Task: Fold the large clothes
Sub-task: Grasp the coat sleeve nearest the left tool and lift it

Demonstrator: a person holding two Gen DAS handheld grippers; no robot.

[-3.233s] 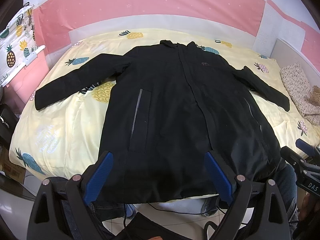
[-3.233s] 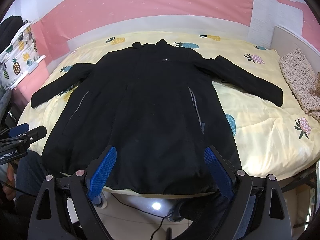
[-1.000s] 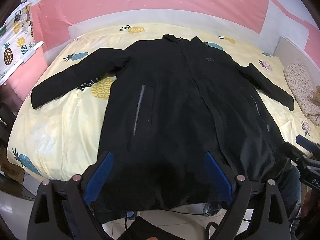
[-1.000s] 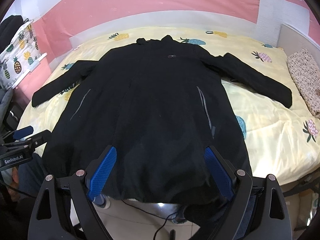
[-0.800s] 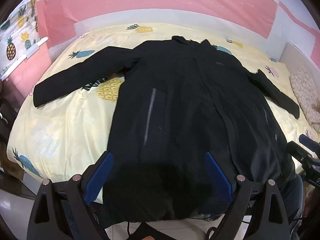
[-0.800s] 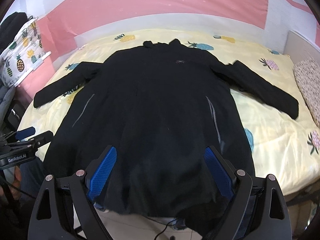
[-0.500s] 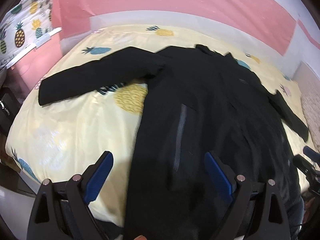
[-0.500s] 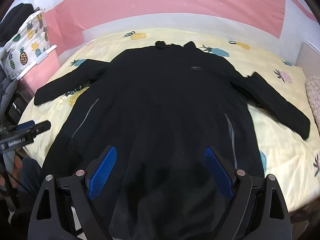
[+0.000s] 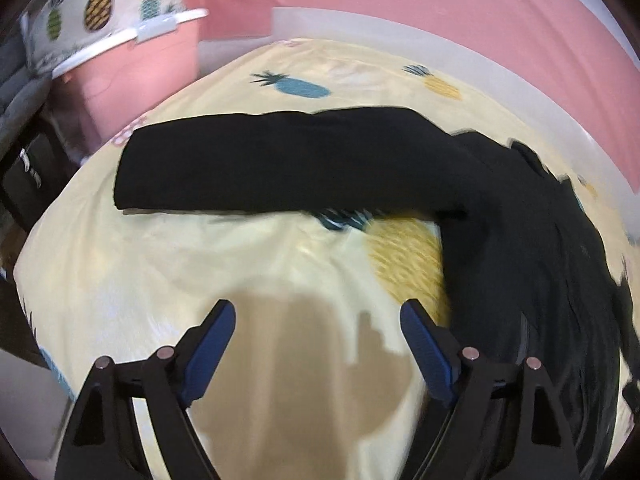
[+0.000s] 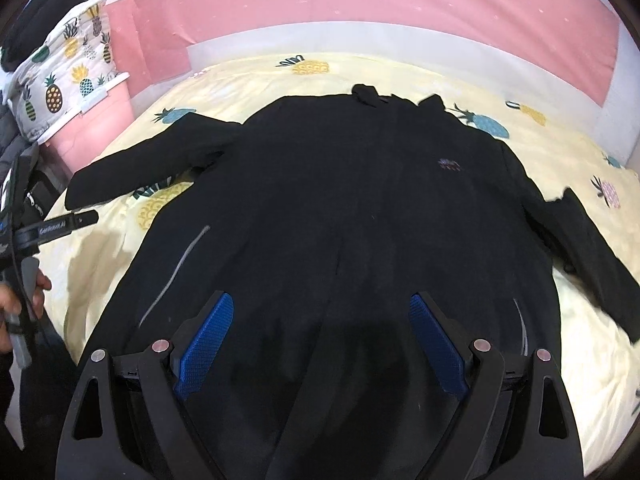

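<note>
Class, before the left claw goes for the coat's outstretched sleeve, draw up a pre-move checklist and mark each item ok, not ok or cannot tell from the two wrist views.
1. Long black coat lies spread flat, front up, on the yellow pineapple-print bedsheet: ok.
2. Nearest black sleeve lies straight and unfolded: ok.
3. Left claw open; its jaws have just been closing a little, nothing between them: ok.
4. Left claw over the sleeve: not ok, it is above bare sheet, short of the sleeve.
5. Right claw open and empty above the coat's lower part: ok.
6. Far sleeve lies flat: cannot tell, there is a bump near its shoulder.
</note>
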